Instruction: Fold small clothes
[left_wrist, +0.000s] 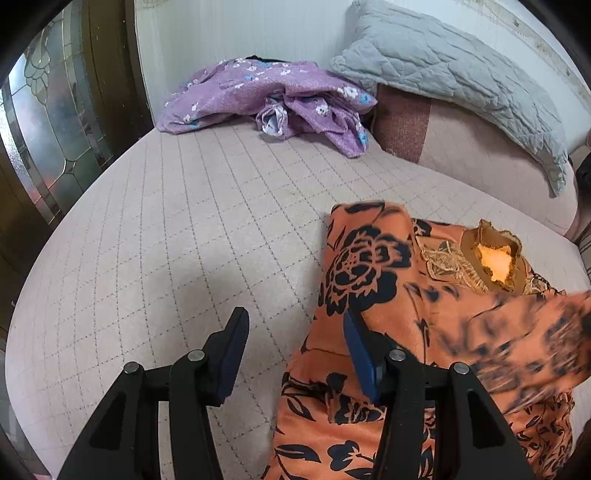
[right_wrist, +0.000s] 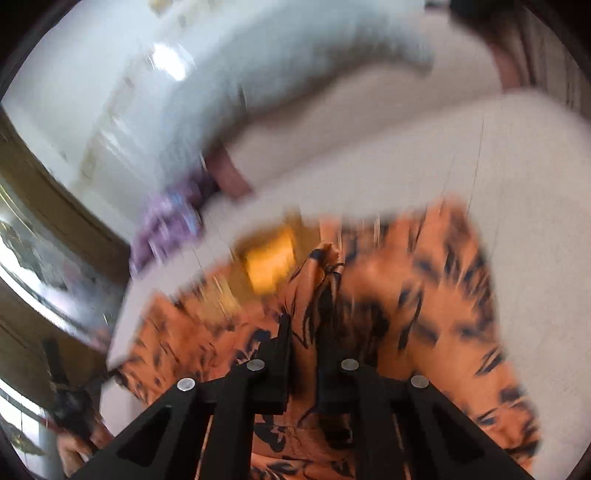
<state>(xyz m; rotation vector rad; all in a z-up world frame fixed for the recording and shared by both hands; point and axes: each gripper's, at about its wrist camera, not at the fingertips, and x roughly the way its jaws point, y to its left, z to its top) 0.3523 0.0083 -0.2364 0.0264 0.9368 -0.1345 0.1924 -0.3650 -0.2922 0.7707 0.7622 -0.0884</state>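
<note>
An orange garment with a black flower print (left_wrist: 369, 258) lies on the right of the quilted bed cover (left_wrist: 166, 240), its brown collar (left_wrist: 495, 258) pointing away. One flap of it (left_wrist: 535, 332) is blurred at the right edge. My left gripper (left_wrist: 295, 325) is open; its right finger (left_wrist: 360, 354) lies over the garment's left edge and its left finger (left_wrist: 232, 350) over bare cover. The right wrist view is blurred. In it my right gripper (right_wrist: 304, 321) is shut on a pinched ridge of the orange garment (right_wrist: 424, 295), which rises between its fingers.
A crumpled purple flowered garment (left_wrist: 266, 96) lies at the far side of the bed. A grey quilted pillow (left_wrist: 443, 74) leans on a pink bolster (left_wrist: 480, 155) at the back right. A wooden door with patterned glass (left_wrist: 44, 129) stands to the left.
</note>
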